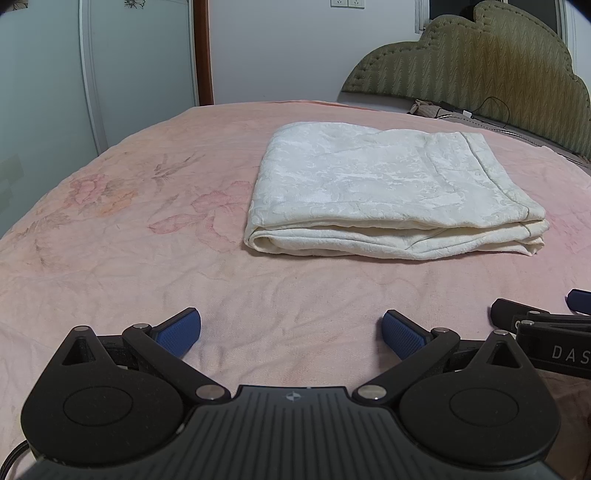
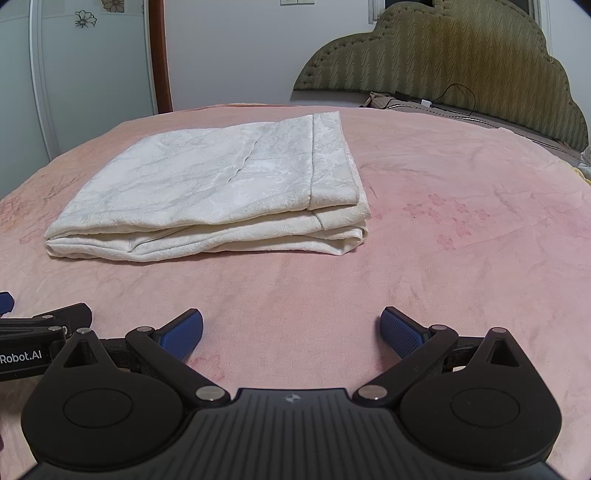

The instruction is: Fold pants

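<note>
The left tongs (image 1: pixel 291 334) and right tongs (image 2: pixel 291 332) sit side by side low over the pink bedspread (image 1: pixel 129 258), both spread wide and holding nothing. The cream pants (image 2: pixel 218 195) lie folded in a flat stack ahead of them, apart from both.

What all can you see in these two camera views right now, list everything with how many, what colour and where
pants: one, cream white, folded in a flat stack, lying on the blanket ahead of both grippers
blanket: one, pink with faded flowers, covering the bed
headboard: one, olive green, padded, far right
cable: one, black, at the foot of the headboard
wardrobe door: pale, far left
wall sockets: two, white, on the back wall
left gripper: black with blue pads, open, holding nothing
right gripper: black with blue pads, open, holding nothing
</note>
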